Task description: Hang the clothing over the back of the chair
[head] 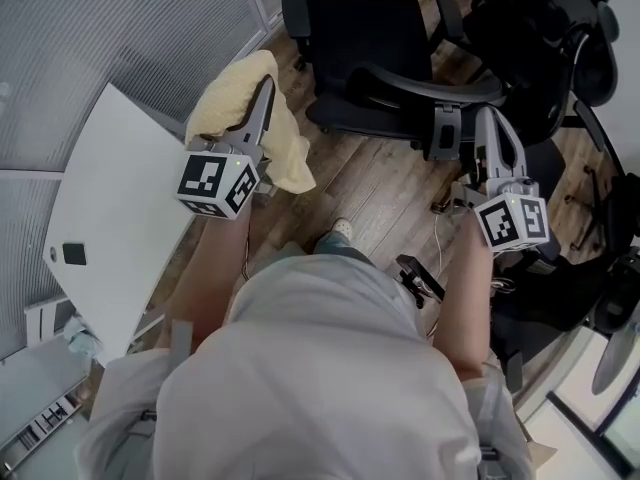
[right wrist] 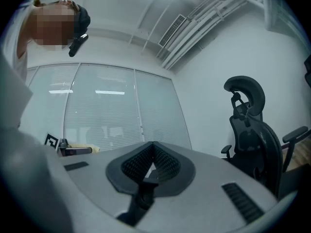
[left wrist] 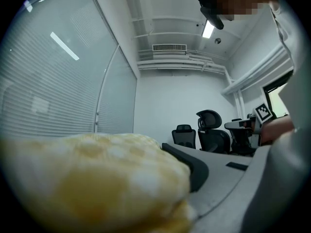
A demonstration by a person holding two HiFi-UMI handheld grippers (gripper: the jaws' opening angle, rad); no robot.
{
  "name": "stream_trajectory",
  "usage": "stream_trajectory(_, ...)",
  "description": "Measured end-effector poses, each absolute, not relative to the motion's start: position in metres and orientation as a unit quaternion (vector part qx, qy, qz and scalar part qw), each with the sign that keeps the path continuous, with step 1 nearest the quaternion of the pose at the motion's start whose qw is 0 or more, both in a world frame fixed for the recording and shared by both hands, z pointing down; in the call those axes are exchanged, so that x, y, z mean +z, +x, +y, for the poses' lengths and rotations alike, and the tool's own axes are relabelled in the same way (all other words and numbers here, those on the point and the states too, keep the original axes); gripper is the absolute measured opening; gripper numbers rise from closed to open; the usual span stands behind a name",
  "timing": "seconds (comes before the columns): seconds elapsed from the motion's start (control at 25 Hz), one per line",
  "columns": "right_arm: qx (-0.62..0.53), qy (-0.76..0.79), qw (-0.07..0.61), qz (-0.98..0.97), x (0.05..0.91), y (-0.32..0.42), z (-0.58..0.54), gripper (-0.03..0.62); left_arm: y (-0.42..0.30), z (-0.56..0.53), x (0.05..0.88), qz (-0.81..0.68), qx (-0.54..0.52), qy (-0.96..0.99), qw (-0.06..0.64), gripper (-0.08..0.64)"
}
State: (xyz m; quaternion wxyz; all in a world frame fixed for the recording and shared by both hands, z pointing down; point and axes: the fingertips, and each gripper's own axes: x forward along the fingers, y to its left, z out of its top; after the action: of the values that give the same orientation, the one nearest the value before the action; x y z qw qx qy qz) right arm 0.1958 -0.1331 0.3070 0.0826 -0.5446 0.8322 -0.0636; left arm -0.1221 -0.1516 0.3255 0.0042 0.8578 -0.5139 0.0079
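The black office chair (head: 365, 48) stands straight ahead of the person on the wood floor. Its curved upper rail is on the near side, which would make a drape over the back a short forward reach. I take that rail to be the chair back, though the steep downward angle leaves this uncertain. More dark chairs crowd in at the right. The white counter (head: 110, 218) lies at the person's left, and nothing of the task rests on it.

The clothing (head: 235, 93), a pale yellow fleecy piece, is off every surface. It is bunched at the front of the left gripper (head: 262, 93) and spills over both sides of it, above the gap between counter and chair. It is carried level, probably so the fabric clears the floor and can be laid across the rail rather than dropped. It does not yet touch the chair.

In the left gripper view the fleece (left wrist: 97, 183) fills the lower left and buries one finger. The other dark finger (left wrist: 194, 169) lies right against it, so the fingers are nearly closed and pinching the fabric.

The right gripper (head: 492, 128) is held out beside the chair's right side, touching nothing. Its ribbed fingers (right wrist: 136, 166) are pressed together at the tips with nothing between them, perhaps held ready to spread the cloth.
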Motion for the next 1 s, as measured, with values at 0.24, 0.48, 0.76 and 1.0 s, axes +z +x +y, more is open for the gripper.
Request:
stream_trajectory(0.24,-0.071,-0.531,0.089,0.84,0.311,0.207,-0.143,0.021,-0.115,-0.151,0.324,-0.526,0.006,0.85,0.007,0.063)
stream_trajectory(0.48,-0.083,-0.526,0.093,0.842,0.319,0.213,-0.147,0.021,-0.102,-0.148,0.323,-0.519,0.014,0.855,0.006,0.063)
stream_trajectory(0.76,-0.1,-0.536,0.089,0.833,0.33,0.217,-0.155,0.021,-0.095,-0.161,0.323,-0.502,0.022,0.864,0.009,0.063)
stream_trajectory(1.0,-0.1,-0.552,0.086,0.823,0.328,0.22,-0.17,0.021,-0.089,-0.181,0.327,-0.481,0.024,0.876,0.017,0.063)
